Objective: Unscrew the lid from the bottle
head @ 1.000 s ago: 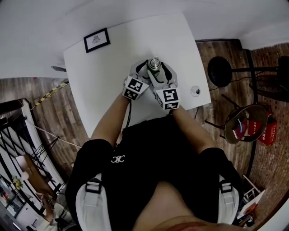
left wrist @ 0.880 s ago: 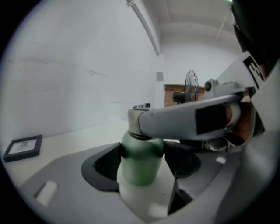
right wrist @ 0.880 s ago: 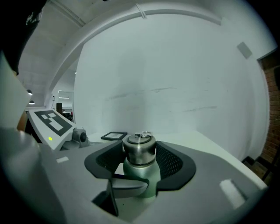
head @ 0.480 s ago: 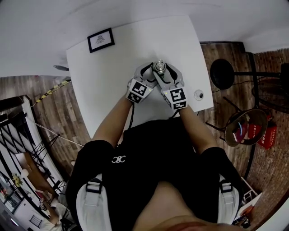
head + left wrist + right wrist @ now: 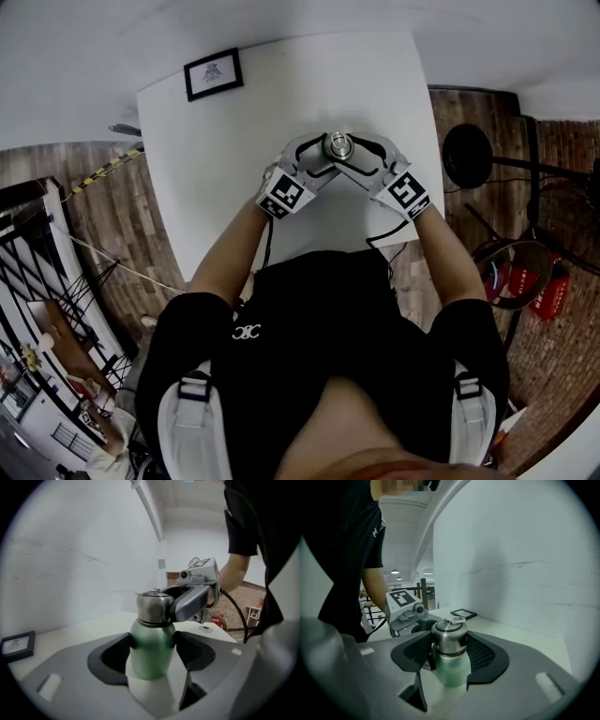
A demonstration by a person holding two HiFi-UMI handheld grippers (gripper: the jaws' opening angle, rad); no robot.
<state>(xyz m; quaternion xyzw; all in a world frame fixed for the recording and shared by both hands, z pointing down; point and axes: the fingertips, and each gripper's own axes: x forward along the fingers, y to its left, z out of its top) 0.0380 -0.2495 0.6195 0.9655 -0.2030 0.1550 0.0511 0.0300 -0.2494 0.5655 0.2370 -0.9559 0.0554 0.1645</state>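
White counter [image 5: 225, 159], far edge against a white wall [image 5: 70, 550]. On it:
- green bottle [image 5: 151, 648], upright near the centre, steel lid [image 5: 449, 637] on
- framed picture [image 5: 213, 73], flat at the far left corner
- small round object [image 5: 205, 629] near the right edge

Your green metal bottle [image 5: 151, 660] stands upright near the middle of the white rectangular table [image 5: 234, 159]. Your left gripper [image 5: 152, 645] clasps its body from your left, and your right gripper [image 5: 449, 643] clasps its steel screw lid [image 5: 449, 633] from your right (the black-framed picture [image 5: 214, 74] lies well apart, at the far-left corner).
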